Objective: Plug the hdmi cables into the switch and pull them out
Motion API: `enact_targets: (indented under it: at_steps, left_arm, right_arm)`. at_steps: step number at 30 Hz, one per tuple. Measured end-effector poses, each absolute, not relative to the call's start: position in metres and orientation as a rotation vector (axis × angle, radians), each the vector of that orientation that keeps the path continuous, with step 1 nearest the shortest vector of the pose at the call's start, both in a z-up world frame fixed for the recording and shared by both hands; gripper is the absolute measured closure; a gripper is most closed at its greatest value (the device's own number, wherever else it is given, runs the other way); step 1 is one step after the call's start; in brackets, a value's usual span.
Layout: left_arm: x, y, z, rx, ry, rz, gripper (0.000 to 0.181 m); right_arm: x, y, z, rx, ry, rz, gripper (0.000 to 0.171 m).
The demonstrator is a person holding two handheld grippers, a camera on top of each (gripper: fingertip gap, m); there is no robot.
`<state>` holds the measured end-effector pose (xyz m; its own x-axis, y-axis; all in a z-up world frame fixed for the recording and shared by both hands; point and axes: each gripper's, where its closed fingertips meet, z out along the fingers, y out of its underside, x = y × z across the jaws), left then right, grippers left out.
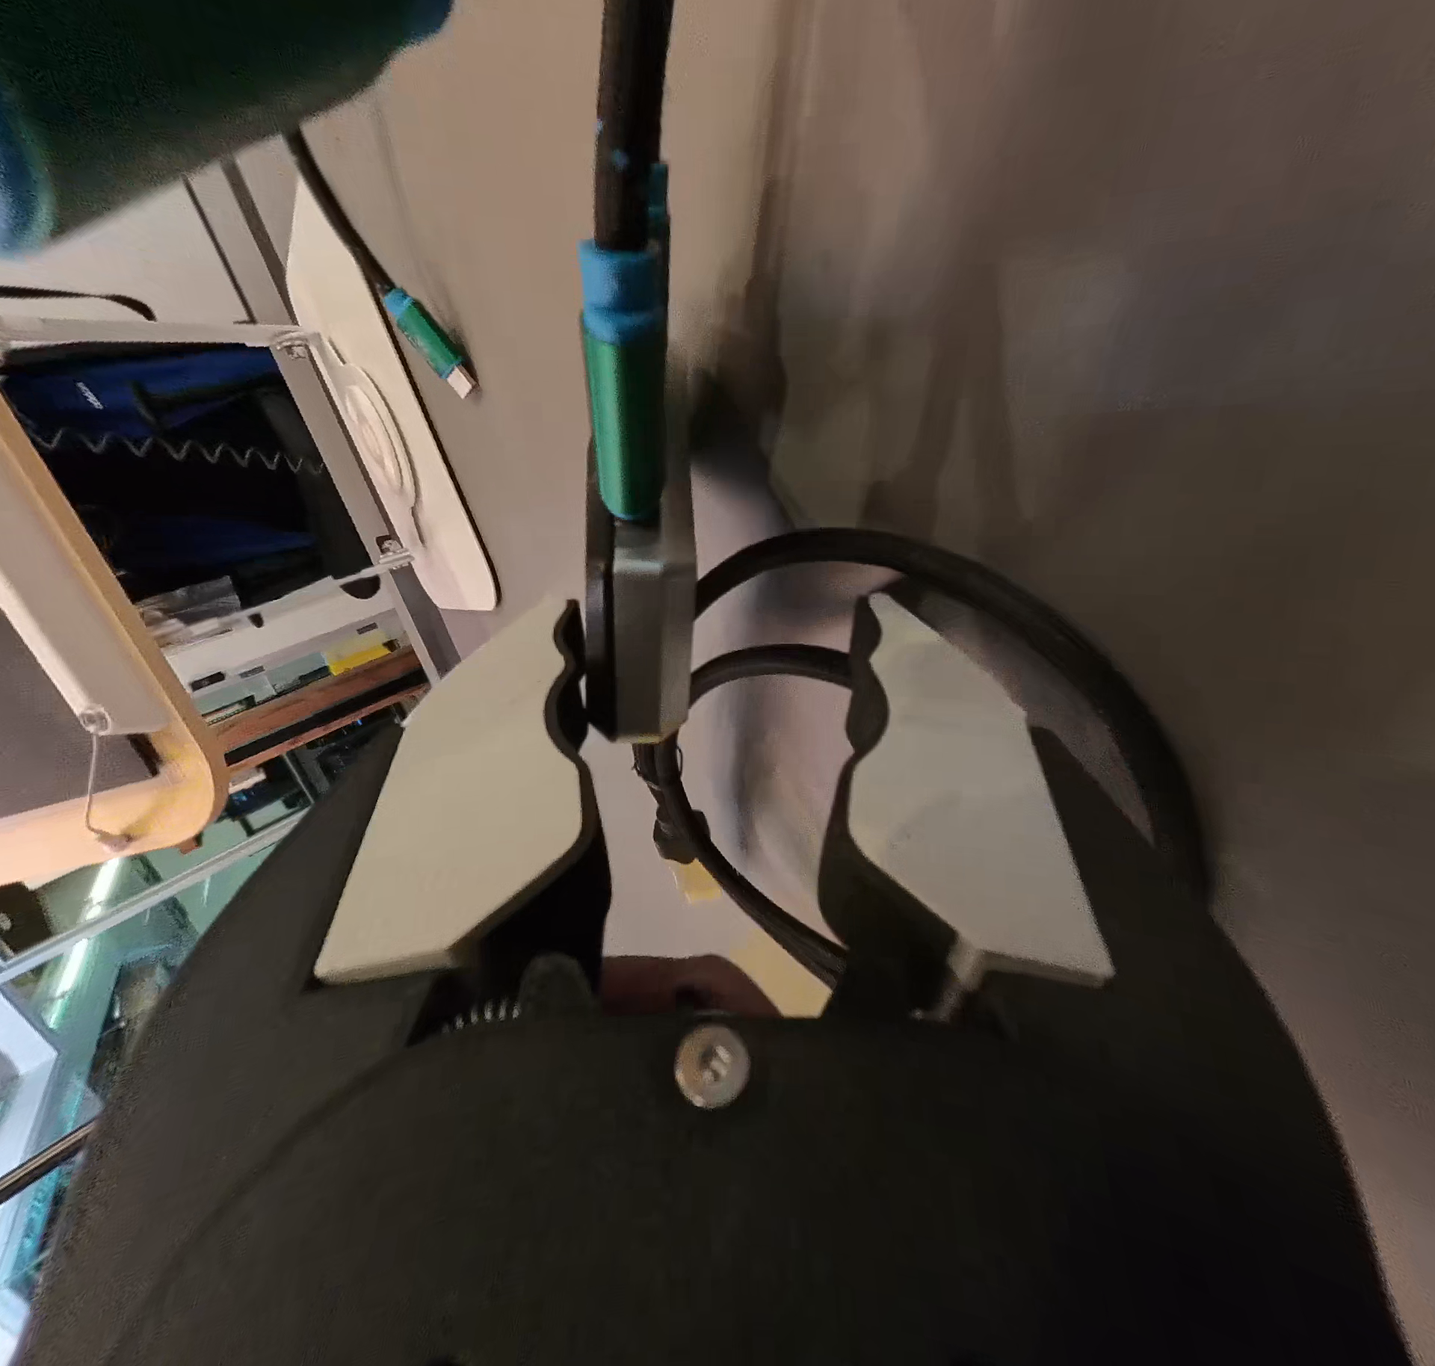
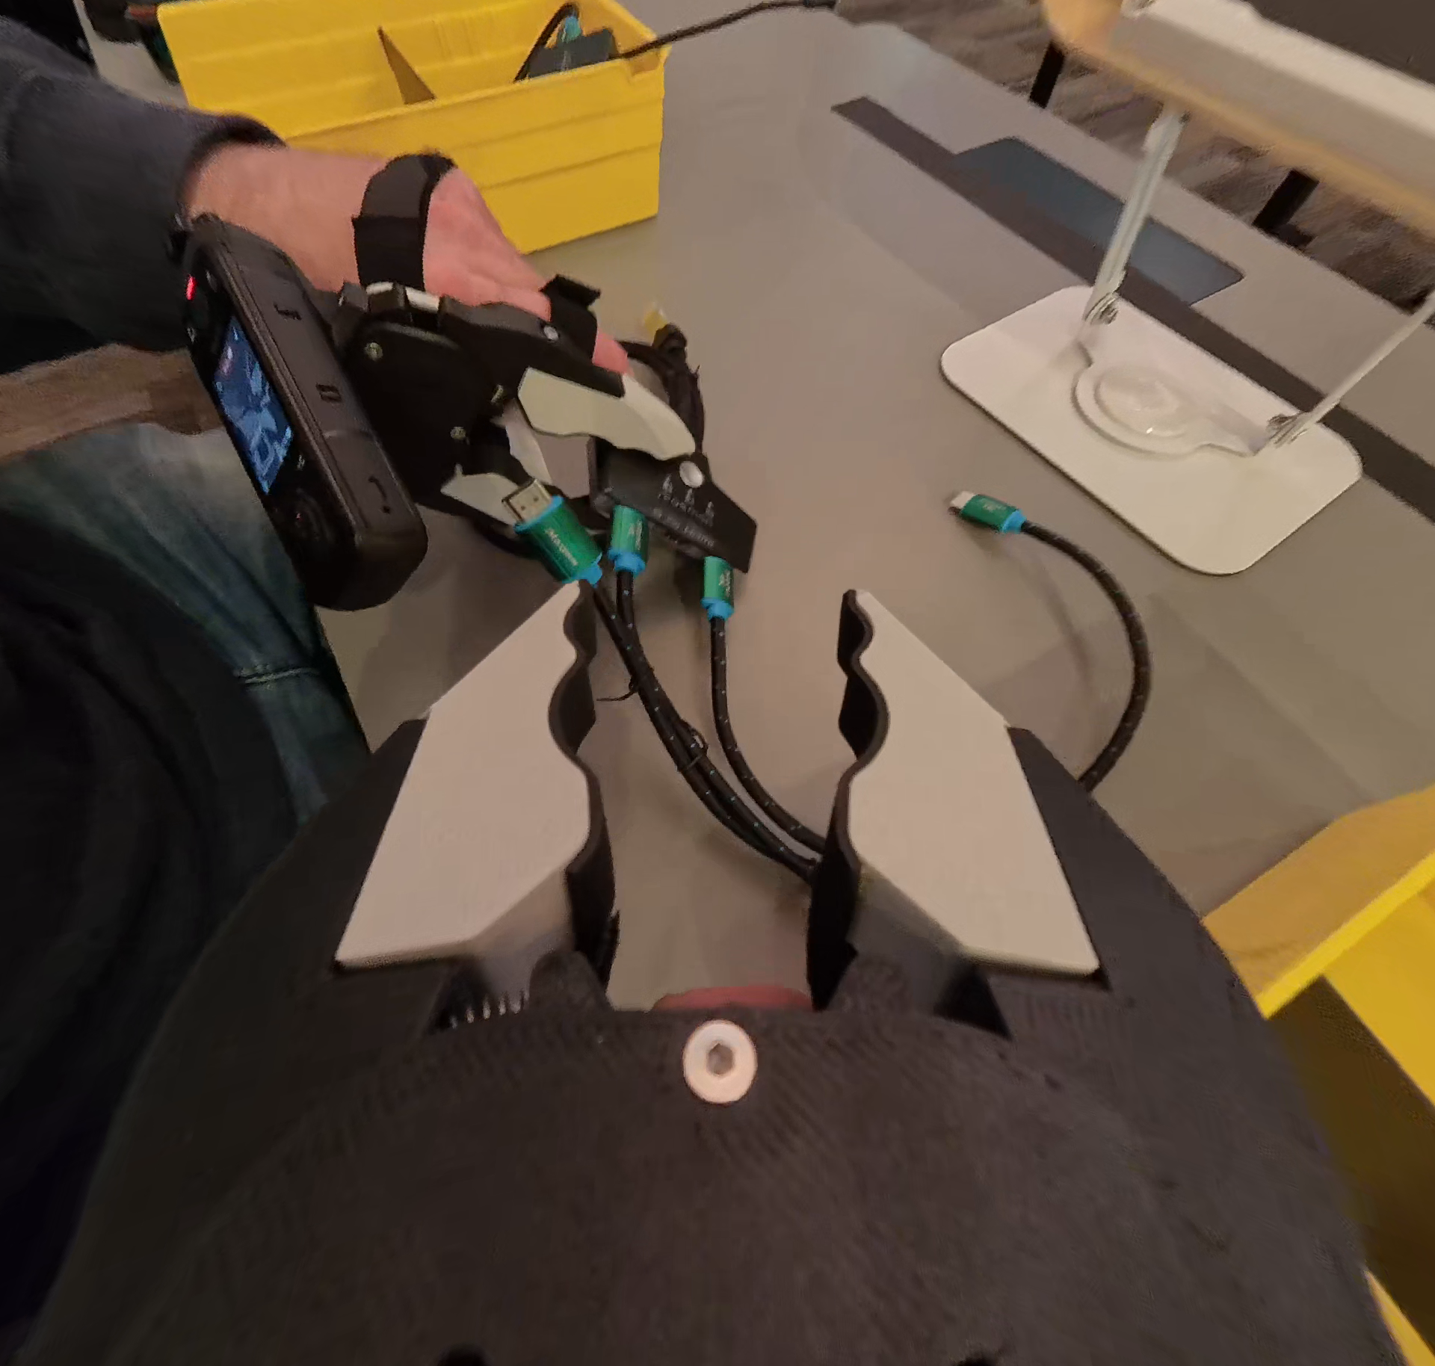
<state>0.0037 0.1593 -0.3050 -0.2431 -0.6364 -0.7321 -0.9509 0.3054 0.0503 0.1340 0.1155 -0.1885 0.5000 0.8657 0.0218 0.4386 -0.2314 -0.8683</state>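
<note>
Resting on the grey counter (image 2: 854,257), the switch (image 2: 683,510) sits at the left gripper (image 1: 718,665), jaws apart, one inner face touching it. Two green HDMI plugs (image 2: 627,535) are seated; another (image 2: 990,512) lies loose near the lamp base (image 2: 1149,428). Right gripper (image 2: 710,676) jaws stand open, empty.

The left gripper (image 1: 714,676) stands with its two pale fingers spread wide in the lower centre of its own view, only the left finger (image 1: 474,770) touching anything. In the right wrist view it sits at left of centre, a strapped hand (image 2: 404,234) over it. The right gripper (image 2: 714,676) fills the lower frame, fingers parted, empty.
</note>
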Motion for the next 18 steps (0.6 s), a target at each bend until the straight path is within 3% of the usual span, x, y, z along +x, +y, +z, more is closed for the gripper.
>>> enact_targets:
  at_steps: [11, 14, 18]
  left_arm:
    - [-0.010, 0.141, -0.246, -1.561, 1.991, 0.242, 0.110]
    - [0.007, 0.147, -0.228, -1.590, 2.024, 0.007, 0.101]
    - [0.024, 0.152, -0.241, -1.696, 2.214, -0.254, 0.087]
  right_arm:
    - [0.127, 0.100, -0.206, -1.892, -1.106, 0.682, 0.111]
    - [0.127, 0.099, -0.204, -1.888, -1.088, 0.714, 0.111]
    - [0.127, 0.097, -0.203, -1.886, -1.081, 0.730, 0.112]
